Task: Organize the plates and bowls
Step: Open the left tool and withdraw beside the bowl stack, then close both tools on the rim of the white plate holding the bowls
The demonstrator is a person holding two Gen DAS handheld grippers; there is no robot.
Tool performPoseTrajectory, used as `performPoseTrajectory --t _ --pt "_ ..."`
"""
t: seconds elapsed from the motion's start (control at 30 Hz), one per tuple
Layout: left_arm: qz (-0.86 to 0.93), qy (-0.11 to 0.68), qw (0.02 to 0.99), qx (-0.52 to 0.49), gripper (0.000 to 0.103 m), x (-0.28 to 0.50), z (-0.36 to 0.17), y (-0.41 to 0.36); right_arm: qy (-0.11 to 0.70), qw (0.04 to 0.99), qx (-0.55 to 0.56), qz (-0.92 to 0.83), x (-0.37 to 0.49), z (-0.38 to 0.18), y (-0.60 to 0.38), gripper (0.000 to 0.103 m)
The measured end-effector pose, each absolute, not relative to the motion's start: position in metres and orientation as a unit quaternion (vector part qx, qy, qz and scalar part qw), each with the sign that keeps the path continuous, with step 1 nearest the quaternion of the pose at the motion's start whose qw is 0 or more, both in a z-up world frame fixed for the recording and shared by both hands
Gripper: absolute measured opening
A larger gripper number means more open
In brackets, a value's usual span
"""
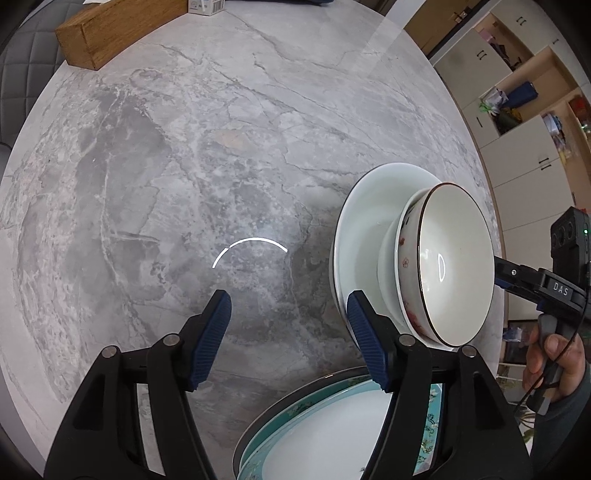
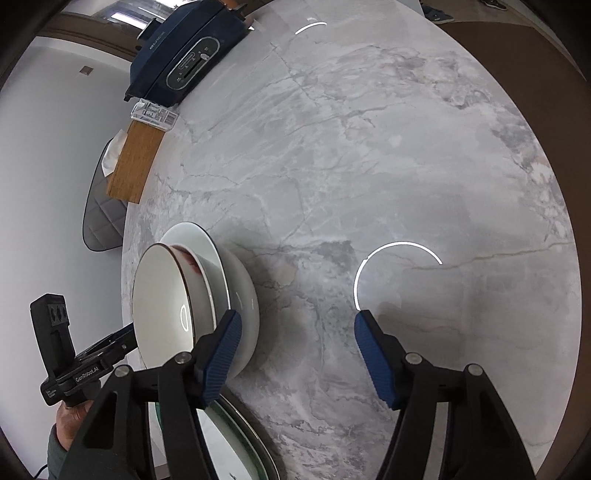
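On the grey marbled stone surface (image 1: 184,166), the teal-rimmed ceramic plate (image 1: 332,424) at six o'clock and the gold-rimmed white bowl (image 1: 454,266) nested in a white bowl (image 1: 369,221) at three look heavy, slick and brittle, best pinched at rims; both left tongs (image 1: 288,325) and right tongs (image 2: 295,347) gape, empty.

Grey marbled desk (image 1: 184,166), white plate (image 1: 365,206) lying on it (two bowls nested on top), teal-rimmed plate (image 1: 325,424) at the near edge, wooden block (image 1: 110,33), dark blue appliance (image 2: 184,59) at the far edge
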State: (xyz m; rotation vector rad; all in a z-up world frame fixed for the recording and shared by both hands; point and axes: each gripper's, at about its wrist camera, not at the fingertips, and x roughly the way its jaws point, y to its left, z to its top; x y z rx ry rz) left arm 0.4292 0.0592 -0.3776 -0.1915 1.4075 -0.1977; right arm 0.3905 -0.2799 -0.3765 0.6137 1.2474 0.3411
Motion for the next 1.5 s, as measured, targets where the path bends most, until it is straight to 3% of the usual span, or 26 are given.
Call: performPoseTrajectory --t 0.5,0.77,0.97,1.37,1.47,1.5 --pt "-0.104 0.649 0.75 -0.078 0.063 0.438 -0.401 0.046 0.579 0.75 0.26 0.185 0.398 -0.381 -0.264 0.064" --pt "-0.112 0.641 0.756 -0.07 0.056 0.442 -0.409 0.037 0.583 0.757 0.228 0.185 0.409 -0.387 -0.25 0.063" --pt "-0.115 0.637 0.758 -0.081 0.057 0.442 -0.413 0.041 0.579 0.759 0.222 0.196 0.412 -0.393 -0.242 0.055" --pt "-0.113 0.635 0.756 -0.113 0.058 0.448 -0.422 0.053 0.578 0.757 0.221 0.21 0.416 -0.396 -0.238 0.052" --pt "-0.124 0.637 0.754 -0.1 0.051 0.448 -0.423 0.049 0.574 0.758 0.224 0.216 0.415 -0.396 -0.236 0.044" --pt "-0.13 0.638 0.752 -0.102 0.044 0.449 -0.423 0.045 0.574 0.758 0.223 0.216 0.415 -0.396 -0.235 0.039"
